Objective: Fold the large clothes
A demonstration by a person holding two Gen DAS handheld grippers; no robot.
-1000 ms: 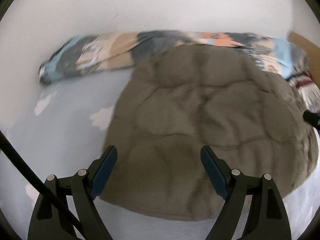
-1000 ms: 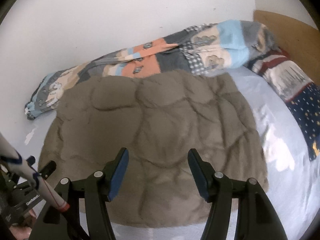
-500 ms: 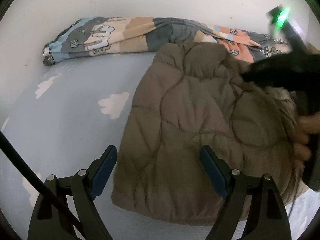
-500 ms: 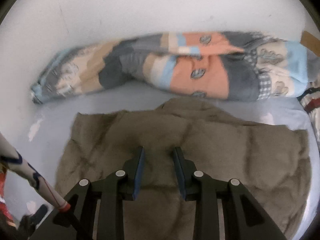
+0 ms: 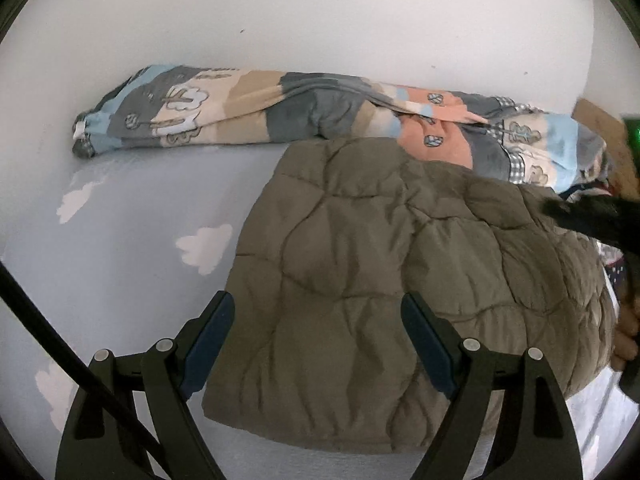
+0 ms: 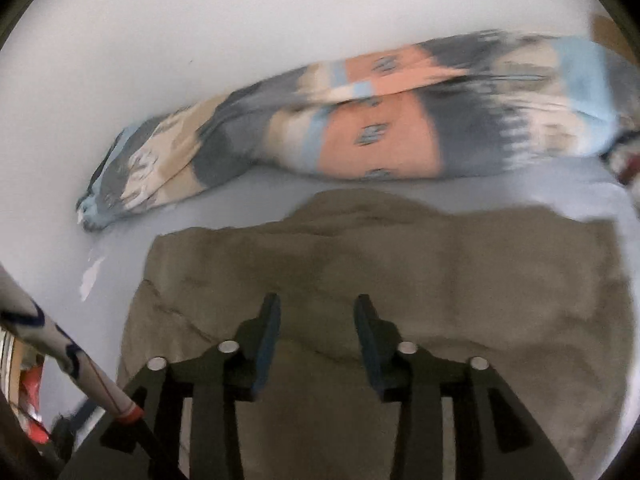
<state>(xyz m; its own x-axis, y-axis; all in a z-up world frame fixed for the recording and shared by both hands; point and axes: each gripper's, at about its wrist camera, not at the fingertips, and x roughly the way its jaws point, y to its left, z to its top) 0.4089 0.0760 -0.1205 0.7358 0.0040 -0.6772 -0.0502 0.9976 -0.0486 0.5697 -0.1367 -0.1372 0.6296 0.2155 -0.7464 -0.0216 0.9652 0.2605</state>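
An olive quilted jacket [image 5: 380, 280] lies on the bed, its right part bunched over the rest. My left gripper [image 5: 316, 304] is open and hangs over the jacket's near left edge, holding nothing. In the blurred right wrist view my right gripper [image 6: 317, 304] hovers over the jacket [image 6: 440, 280]. Its jaws are opening, and between them I see only the jacket's surface below, not pinched. In the left wrist view the right gripper [image 5: 592, 220] shows as a black shape at the jacket's right side, with a hand [image 5: 626, 336] behind it.
The light blue sheet with white clouds [image 5: 140, 240] covers the bed. A rolled patchwork quilt [image 5: 280, 120] lies along the white wall behind the jacket. A wooden headboard [image 5: 600, 124] is at the far right. A white pole with a red band [image 6: 60, 352] crosses the lower left.
My right gripper moved across the jacket toward the quilt; its jaws narrowed, then widened again. The jacket now looks narrower and bunched on its right. The left gripper stayed open.
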